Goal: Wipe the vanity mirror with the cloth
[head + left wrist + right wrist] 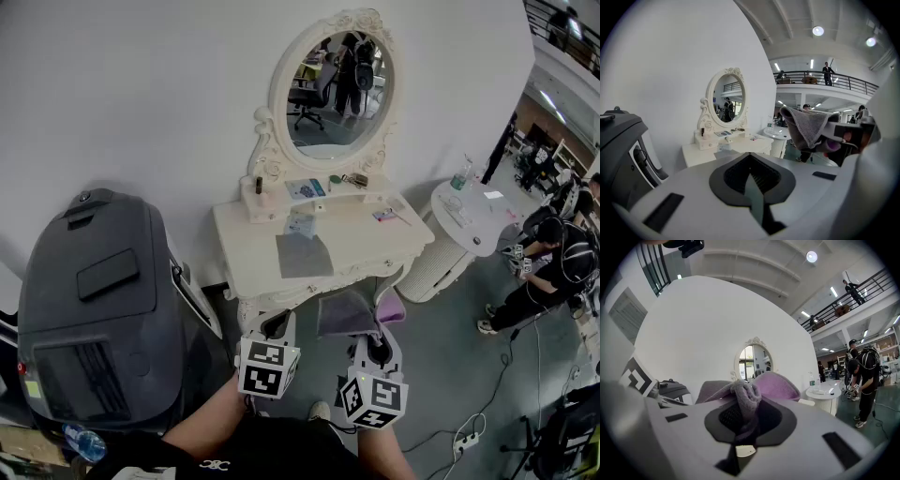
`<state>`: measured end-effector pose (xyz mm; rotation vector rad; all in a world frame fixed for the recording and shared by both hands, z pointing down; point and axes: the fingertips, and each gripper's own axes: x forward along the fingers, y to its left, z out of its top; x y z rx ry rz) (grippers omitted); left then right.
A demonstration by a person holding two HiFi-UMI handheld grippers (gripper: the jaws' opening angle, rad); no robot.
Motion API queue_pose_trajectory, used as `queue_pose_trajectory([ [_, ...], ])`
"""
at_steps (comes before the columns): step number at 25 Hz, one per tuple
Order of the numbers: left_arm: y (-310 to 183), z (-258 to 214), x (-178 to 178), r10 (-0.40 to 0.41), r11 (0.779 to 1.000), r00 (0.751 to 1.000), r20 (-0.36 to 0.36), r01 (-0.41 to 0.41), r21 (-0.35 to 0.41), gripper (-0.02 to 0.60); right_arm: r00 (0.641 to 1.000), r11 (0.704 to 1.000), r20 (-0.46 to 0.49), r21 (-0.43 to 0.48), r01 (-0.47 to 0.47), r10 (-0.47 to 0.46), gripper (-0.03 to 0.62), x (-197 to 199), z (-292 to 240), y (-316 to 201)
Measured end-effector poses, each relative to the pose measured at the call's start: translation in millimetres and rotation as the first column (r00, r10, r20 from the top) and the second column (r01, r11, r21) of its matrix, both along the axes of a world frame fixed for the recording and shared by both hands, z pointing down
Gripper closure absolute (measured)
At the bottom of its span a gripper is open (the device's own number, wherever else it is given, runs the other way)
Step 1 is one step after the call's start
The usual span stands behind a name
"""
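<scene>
vanity mirror [330, 89]: oval, ornate white frame, upright | cloth [747, 399]: grey-purple, bunched, pinched in right claw [743, 427], well short of mirror

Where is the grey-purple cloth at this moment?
In the head view, the grey-purple towelling cloth is pinched in the right gripper, just in front of the white vanity table.

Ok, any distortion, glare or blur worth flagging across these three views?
Head view: sharp, evenly lit, mild edge bending; the vanity mirror shows reflections, no glare. Left gripper view: heavy fisheye, black corners, a ceiling lamp blooms. Right gripper view: same fisheye; the cloth at the jaws looks slightly soft.
</scene>
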<state>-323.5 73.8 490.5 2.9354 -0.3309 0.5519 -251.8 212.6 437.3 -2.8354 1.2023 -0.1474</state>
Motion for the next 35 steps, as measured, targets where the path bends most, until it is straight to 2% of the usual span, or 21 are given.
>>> queue_pose_trajectory([
  [7,0.2,1.0,3.3,0.01,1.0,1.0,0.008,-0.01,0.004,0.583,1.0,1.0,0.011,-0.018,0.016,-0.016,0.548,5.1,9.5,-10.4],
  [12,-3.6,3.5,7.0,-0.005,0.999,1.0,0.028,0.003,0.044,0.583,0.999,0.999,0.034,0.021,0.028,-0.029,0.548,10.2,14.3,-11.5],
  [18,1.2,2.8,26.6,-0.014,1.0,0.999,0.031,0.014,0.001,0.583,0.997,0.998,0.059,0.046,0.037,-0.039,0.548,31.4,21.6,-3.0],
  [23,17.6,3.2,62.2,-0.024,0.999,0.998,0.051,0.023,0.032,0.583,0.996,0.997,0.066,0.048,0.053,-0.056,0.548,65.9,23.7,11.0],
  [28,44.0,-5.0,114.8,-0.021,0.999,0.998,0.056,0.019,0.046,0.583,0.996,0.996,0.07,0.065,0.058,-0.062,0.548,117.2,12.5,36.7],
  [31,59.9,-0.7,148.6,-0.019,0.999,0.997,0.069,0.015,0.047,0.583,0.995,0.995,0.078,0.083,0.05,-0.056,0.548,149.5,10.0,58.4],
  [35,78.5,3.6,184.8,-0.035,0.999,0.997,0.075,0.032,0.037,0.583,0.994,0.997,0.093,0.059,0.054,-0.059,0.548,184.4,19.5,83.3],
])
